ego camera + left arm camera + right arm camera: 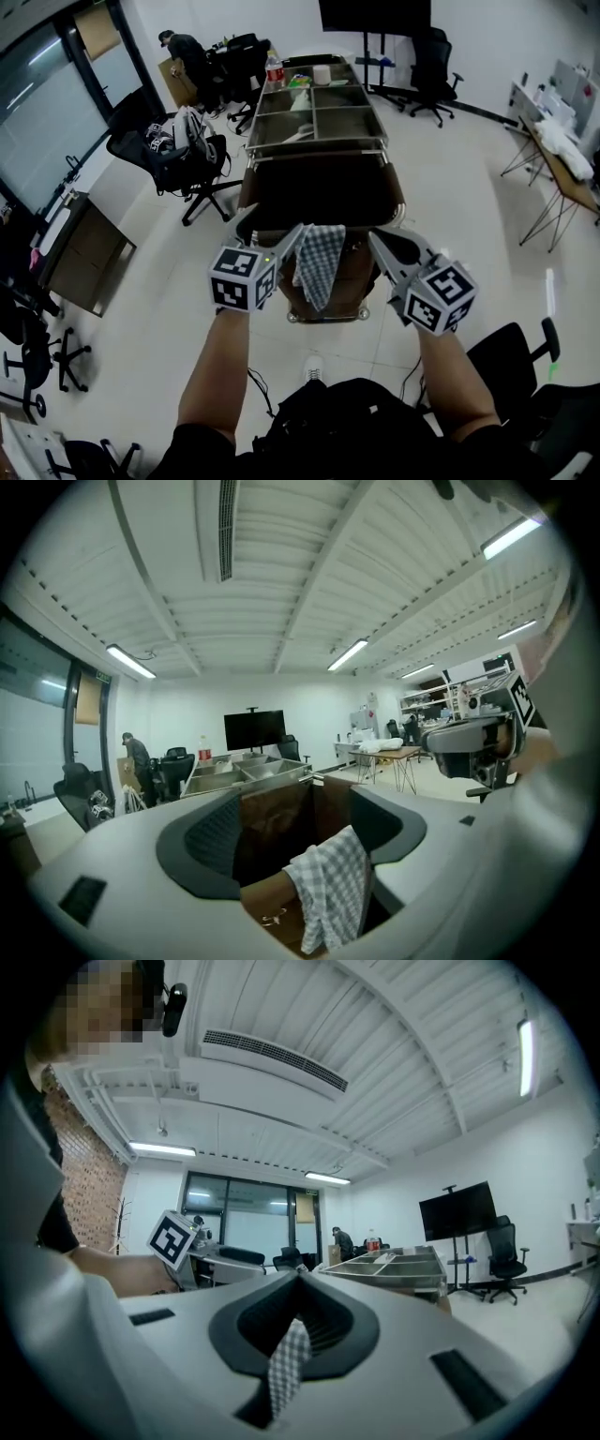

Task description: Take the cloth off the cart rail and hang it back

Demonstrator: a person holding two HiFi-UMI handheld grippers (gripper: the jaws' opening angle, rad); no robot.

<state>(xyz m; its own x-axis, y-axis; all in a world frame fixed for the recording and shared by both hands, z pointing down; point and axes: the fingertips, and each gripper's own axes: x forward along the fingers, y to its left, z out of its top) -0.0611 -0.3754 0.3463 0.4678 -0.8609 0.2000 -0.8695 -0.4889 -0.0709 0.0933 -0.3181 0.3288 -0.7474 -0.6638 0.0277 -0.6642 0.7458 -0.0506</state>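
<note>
Grab seemingly pending: left claw (294, 791) gapes round checked cloth (330, 888), six o'clock on cart (317, 148); right claw (300, 1277) clenched empty; pinch next

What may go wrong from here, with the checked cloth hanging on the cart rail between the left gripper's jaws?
Two risks, as I judge it. The left gripper stands with open jaws on either side of the cloth, so a sideways pull might catch the cloth and drag it off the rail of the cart. Also, the cloth hangs bunched and narrow, and most of what shows lies on the near side; it may slip down by itself.
</note>
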